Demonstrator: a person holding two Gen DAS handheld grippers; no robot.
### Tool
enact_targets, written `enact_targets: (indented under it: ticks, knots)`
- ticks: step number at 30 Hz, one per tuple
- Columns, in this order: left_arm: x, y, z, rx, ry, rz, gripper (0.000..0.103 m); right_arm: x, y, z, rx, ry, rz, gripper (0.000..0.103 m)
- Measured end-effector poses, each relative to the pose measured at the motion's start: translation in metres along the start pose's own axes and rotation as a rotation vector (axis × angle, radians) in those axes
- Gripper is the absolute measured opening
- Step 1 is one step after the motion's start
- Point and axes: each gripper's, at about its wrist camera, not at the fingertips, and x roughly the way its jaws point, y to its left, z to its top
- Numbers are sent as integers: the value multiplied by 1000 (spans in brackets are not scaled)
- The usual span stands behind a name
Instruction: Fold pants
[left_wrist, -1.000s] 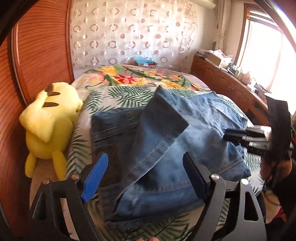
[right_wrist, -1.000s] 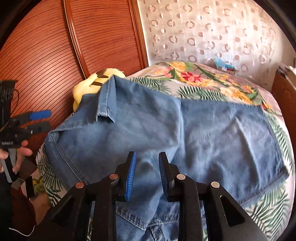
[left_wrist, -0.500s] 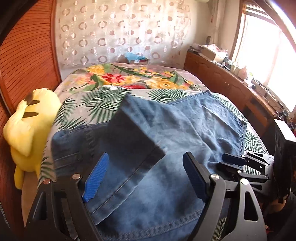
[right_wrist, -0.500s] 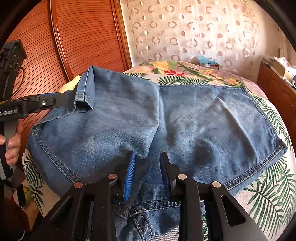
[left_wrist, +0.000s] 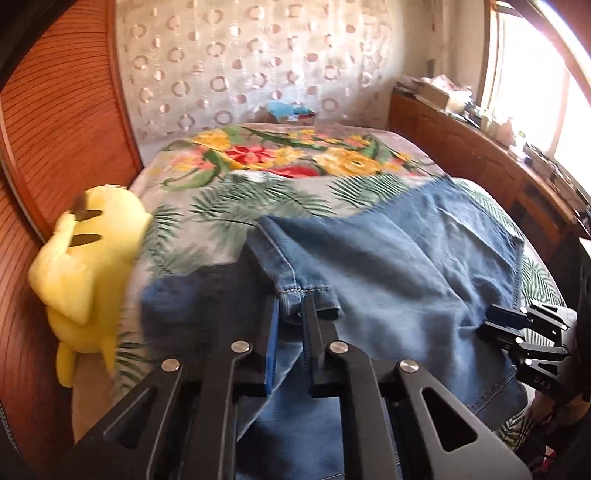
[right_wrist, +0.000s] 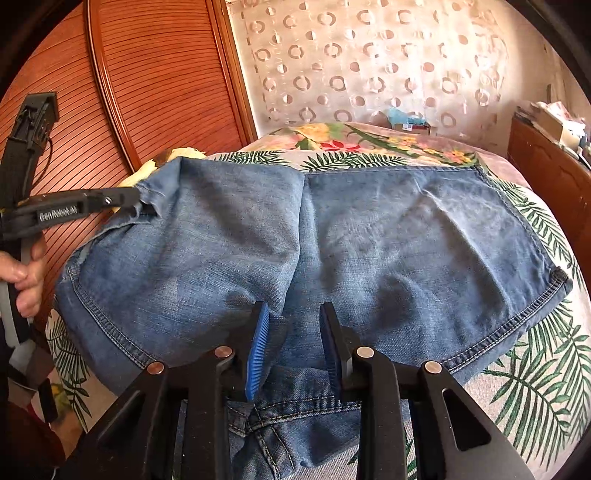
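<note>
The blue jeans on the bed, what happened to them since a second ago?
The left gripper has just been closing and now pinches the hem of the folded-over leg of the blue denim jeans; earlier its jaws stood wide open over that leg. The right gripper kept its grip on bunched denim near the waistband. The yellow plush toy stayed on the leaf-print bedspread.

My left gripper (left_wrist: 290, 314) has just squeezed closed and now pinches the hem of the jeans (right_wrist: 369, 236). My right gripper (right_wrist: 291, 332) holds a fold of the jeans near their waistband. My left hand (right_wrist: 26, 273) grips its handle.
</note>
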Motion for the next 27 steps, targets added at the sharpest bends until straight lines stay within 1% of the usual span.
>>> enact_targets:
  ticks: [4, 7, 11, 14, 16, 17, 18, 19, 20, 21, 23, 27]
  knots:
    - [-10, 35, 10, -31, -11, 55, 12, 1, -1, 1, 5, -2, -3, 29]
    - [-10, 60, 18, -74, -6, 72, 12, 2, -1, 1, 5, -1, -6, 29]
    - [-16, 82, 25, -107, -17, 112, 12, 0, 3, 0, -1, -4, -12, 29]
    - [-23, 93, 26, -134, -28, 120, 12, -1, 3, -2, -3, -2, -11, 29]
    - [-25, 96, 23, -151, -20, 106, 14, -2, 3, -2, -3, -3, -10, 29]
    - [-27, 96, 20, -153, -19, 95, 20, -2, 3, -2, -3, -3, -11, 29]
    - [-29, 95, 16, -151, -25, 78, 29, -2, 3, -2, -3, -3, -11, 29]
    - [-31, 91, 11, -144, -30, 59, 34, -2, 3, -2, -3, -4, -11, 29]
    - [-32, 87, 6, -136, -30, 40, 44, -2, 3, -2, -3, -5, -11, 29]
    - [-32, 83, -2, -129, -25, 20, 48, -2, 3, -2, -4, -5, -12, 29]
    - [-31, 75, -12, -116, -13, 5, 48, -2, 3, -2, -3, -4, -11, 29]
    - [-29, 60, -41, -98, 8, 0, 48, -2, 3, -2, -3, -5, -11, 29]
